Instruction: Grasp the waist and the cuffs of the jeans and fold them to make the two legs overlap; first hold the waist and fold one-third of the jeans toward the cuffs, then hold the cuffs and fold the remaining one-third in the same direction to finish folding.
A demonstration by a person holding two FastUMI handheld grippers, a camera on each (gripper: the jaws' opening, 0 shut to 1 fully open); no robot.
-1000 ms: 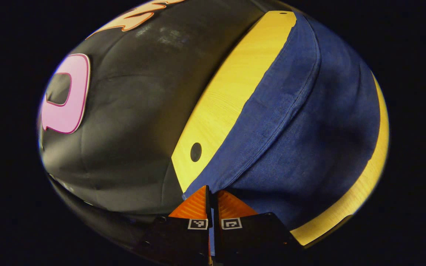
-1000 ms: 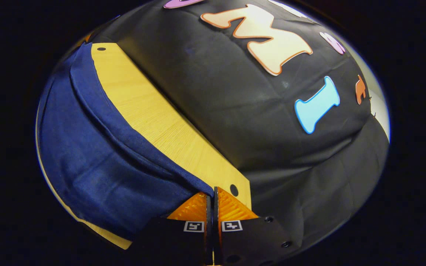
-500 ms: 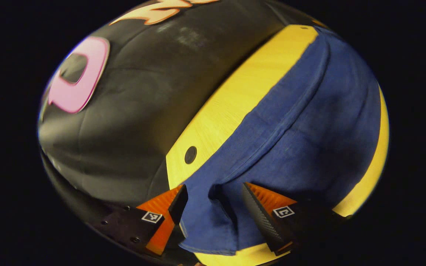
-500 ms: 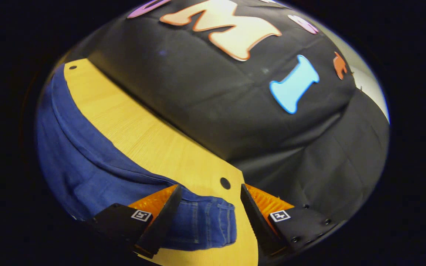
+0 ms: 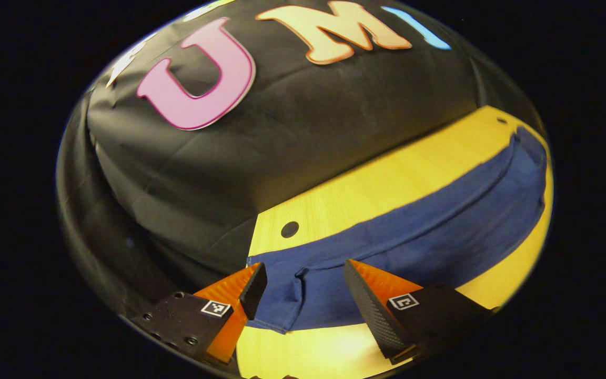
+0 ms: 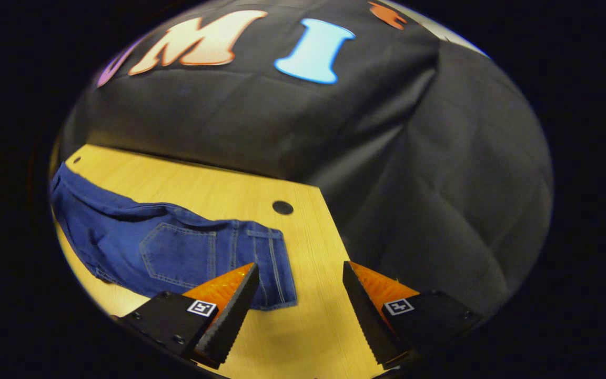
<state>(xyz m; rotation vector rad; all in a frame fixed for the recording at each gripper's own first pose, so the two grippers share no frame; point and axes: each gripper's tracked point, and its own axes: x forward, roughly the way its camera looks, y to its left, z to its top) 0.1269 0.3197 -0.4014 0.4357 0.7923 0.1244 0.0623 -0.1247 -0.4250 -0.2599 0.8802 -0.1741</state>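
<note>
Black cloth wall behind a pale wooden desk (image 5: pixel 387 184), with blue jeans (image 5: pixel 429 231) spread flat along it; clamped on denim a second ago, now let go; left tool (image 5: pixel 299 287) spread wide, holding nothing, fingers either side of the near cuff end without pressing it; round hole (image 5: pixel 289 229) in the desk just beyond that end; bare wood in front of the fabric and a strip behind it up to the cloth. Right gripper view: waist end with a back pocket (image 6: pixel 179 255) and belt seams, unseen from the left; right tool (image 6: pixel 299 287) likewise wide apart and empty, left finger over the waistband edge, bare desk between; desk corner close on the right.
</note>
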